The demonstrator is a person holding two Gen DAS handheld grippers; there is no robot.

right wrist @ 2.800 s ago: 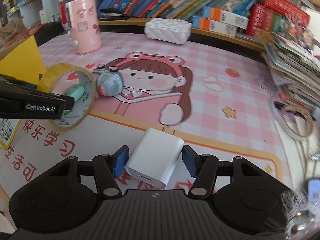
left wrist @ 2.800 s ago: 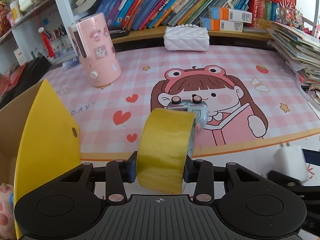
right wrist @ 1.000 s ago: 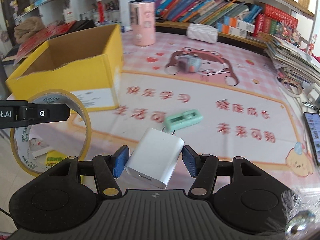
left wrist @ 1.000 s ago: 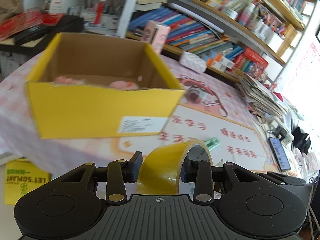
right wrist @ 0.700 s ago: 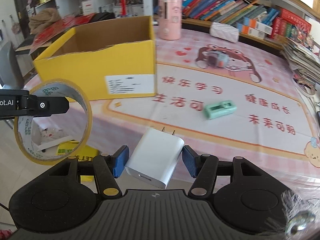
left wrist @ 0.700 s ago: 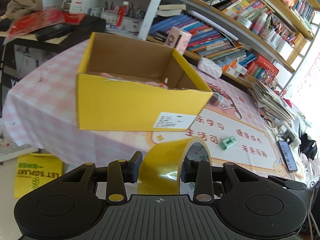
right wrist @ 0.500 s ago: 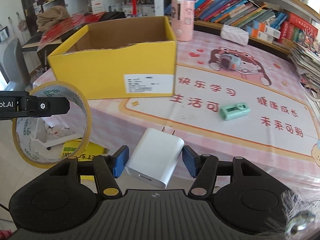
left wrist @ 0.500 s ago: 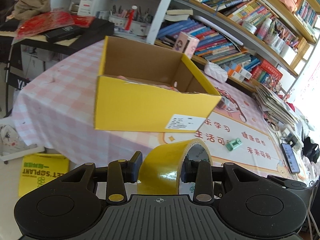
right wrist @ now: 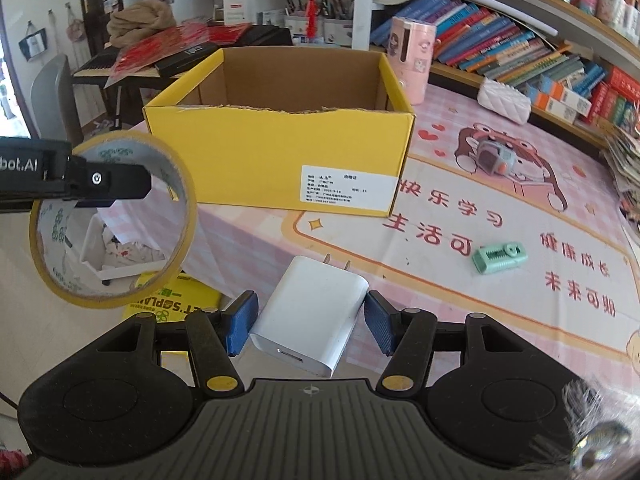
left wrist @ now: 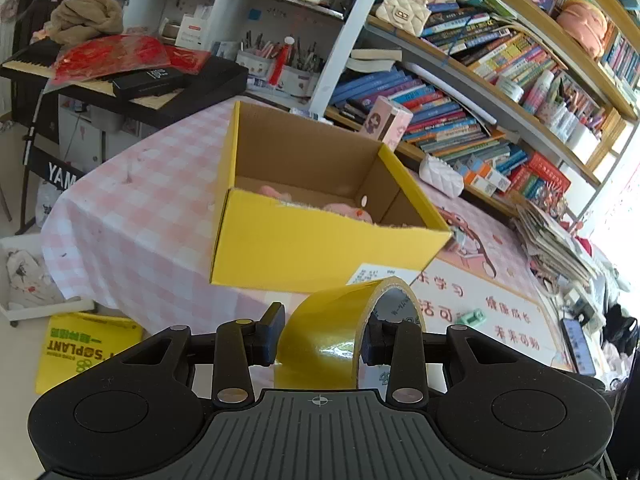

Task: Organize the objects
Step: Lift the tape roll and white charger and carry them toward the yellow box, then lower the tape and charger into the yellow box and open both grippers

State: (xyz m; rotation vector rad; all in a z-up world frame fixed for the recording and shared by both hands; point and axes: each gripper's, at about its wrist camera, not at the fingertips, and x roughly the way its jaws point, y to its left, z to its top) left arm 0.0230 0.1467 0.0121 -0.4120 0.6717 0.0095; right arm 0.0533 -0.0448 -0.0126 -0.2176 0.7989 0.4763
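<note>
Two loads are in the air at once, and we have pulled right back from the yellow box (right wrist: 280, 160): a moment ago it filled our view, now it sits whole ahead of us on the counter (right wrist: 460, 272) with floor showing below its edge. That tells us the pick-ups are done and the drop into the box is the step left, as we judge it.

Nearest, the left hand-held gripper (left wrist: 320, 338) is clamped across the width of the yellow tape roll (left wrist: 328, 332), short of the box and to its left. The right hand-held gripper (right wrist: 306, 322) holds the white charger (right wrist: 308, 316) at a medium spread, prongs pointing toward the box.

Farther on, right of the box, the small green item (right wrist: 500, 258) lies loose on the mat, and the little grey toy (right wrist: 494, 160) sits beyond it. Behind the box stands the pink canister (right wrist: 412, 56).

Inside the box we catch something pink and soft (left wrist: 348, 210) from the left view only; the near wall hides most of it, so we cannot say what it is. Our own hands are out of frame.
</note>
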